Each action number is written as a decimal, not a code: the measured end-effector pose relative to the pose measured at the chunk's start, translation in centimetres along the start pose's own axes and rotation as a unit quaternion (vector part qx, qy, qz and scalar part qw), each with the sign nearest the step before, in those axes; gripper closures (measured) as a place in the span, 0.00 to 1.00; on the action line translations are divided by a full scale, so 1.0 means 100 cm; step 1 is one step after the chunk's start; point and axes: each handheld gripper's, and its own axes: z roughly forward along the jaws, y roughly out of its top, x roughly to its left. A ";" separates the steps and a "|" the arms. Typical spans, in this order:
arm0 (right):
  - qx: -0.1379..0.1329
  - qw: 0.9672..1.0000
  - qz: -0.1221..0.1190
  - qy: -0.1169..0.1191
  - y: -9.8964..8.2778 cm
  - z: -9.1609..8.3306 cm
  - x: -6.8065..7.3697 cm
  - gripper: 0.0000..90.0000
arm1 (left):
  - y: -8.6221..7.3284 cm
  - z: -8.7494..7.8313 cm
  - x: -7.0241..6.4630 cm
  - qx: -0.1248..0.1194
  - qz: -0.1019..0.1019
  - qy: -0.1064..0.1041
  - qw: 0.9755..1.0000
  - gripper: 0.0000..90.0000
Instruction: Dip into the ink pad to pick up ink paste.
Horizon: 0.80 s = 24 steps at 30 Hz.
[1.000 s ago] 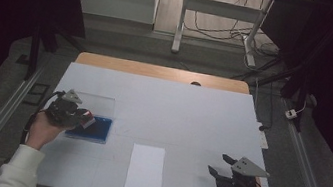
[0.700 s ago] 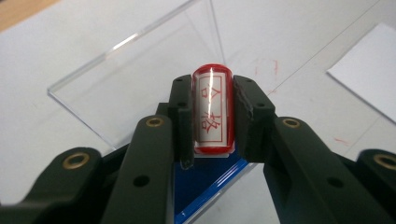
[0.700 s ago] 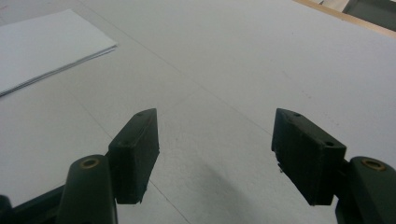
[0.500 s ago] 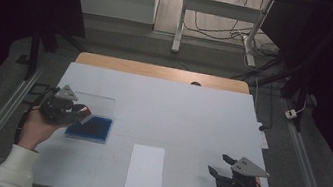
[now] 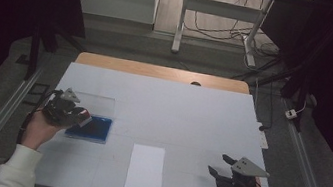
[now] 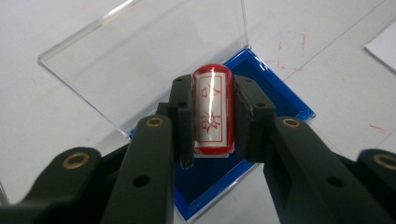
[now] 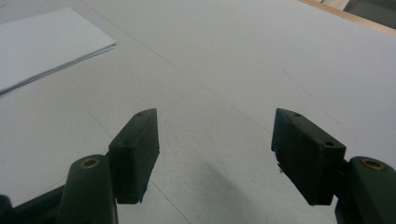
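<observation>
The left gripper [image 6: 212, 116] is clamped on a red stamp [image 6: 212, 109], its jaws pressing the two long sides, with the rectangular face and its red characters turned toward the gripper's camera; it hangs just above the blue ink pad [image 6: 280, 100], whose clear lid [image 6: 140, 51] lies folded open flat on the white table [image 5: 177, 105]. Near the table's front edge lies a white sheet of paper [image 5: 146, 169], well apart from the pad. Off at the right front corner, the right gripper [image 7: 215, 154] rests low over bare tabletop, jaws spread wide with nothing between them.
</observation>
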 end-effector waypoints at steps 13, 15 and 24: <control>0.000 1.000 0.001 0.000 0.000 0.000 -0.001 0.35 | -0.002 0.014 0.000 0.018 0.000 0.001 1.000 0.79; 0.001 1.000 0.000 -0.001 0.000 0.000 0.000 0.35 | -0.003 0.015 0.000 0.020 0.000 0.003 1.000 0.79; 0.000 1.000 0.002 0.001 0.000 0.000 -0.001 0.35 | -0.002 0.020 -0.003 0.030 0.007 0.004 1.000 0.79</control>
